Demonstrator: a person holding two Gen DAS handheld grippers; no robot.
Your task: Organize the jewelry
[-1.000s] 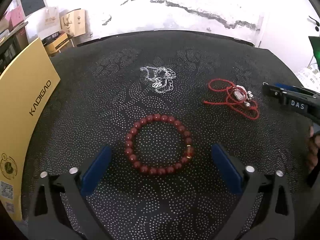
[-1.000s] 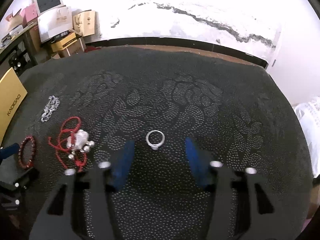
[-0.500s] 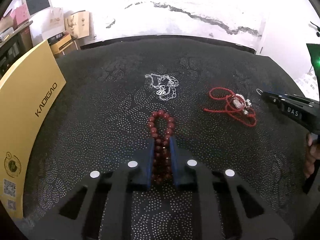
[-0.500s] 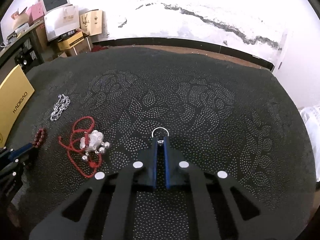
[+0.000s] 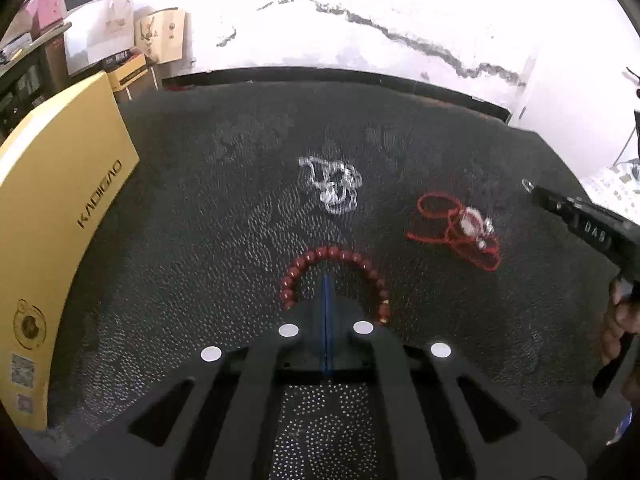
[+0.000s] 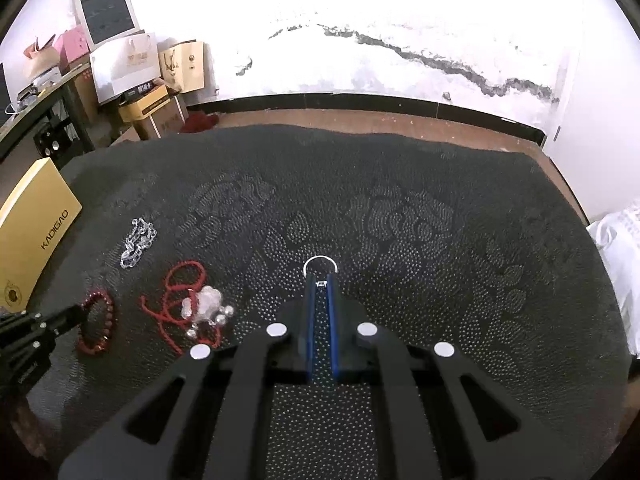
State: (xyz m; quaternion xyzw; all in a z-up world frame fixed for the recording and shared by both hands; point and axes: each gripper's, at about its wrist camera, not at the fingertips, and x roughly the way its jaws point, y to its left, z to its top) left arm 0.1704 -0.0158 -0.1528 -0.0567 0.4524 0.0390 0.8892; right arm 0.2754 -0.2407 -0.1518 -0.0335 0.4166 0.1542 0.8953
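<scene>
My left gripper (image 5: 326,280) is shut, its blue pads pressed flat together with nothing showing between them. A dark red bead bracelet (image 5: 332,252) lies round on the black patterned cloth (image 5: 200,280) and arcs around the fingertips; its near side is hidden under the fingers. In the right wrist view the left gripper (image 6: 78,314) touches the bracelet's (image 6: 100,320) left edge. My right gripper (image 6: 320,280) is shut on a silver ring (image 6: 320,266), which pokes out past the tips. The ring (image 5: 527,184) also shows at the right gripper's (image 5: 536,190) tip in the left wrist view.
A tangled silver chain (image 5: 332,188) lies beyond the bracelet, and a red cord with a silver charm (image 5: 456,224) lies to its right. A yellow box (image 5: 60,240) stands along the left edge of the cloth. Boxes and bags (image 6: 140,68) are stacked against the far wall.
The left jaws closed from wide open; the bracelet was pinched narrow between them and has sprung back round. The right jaws closed on the ring and rose slightly.
</scene>
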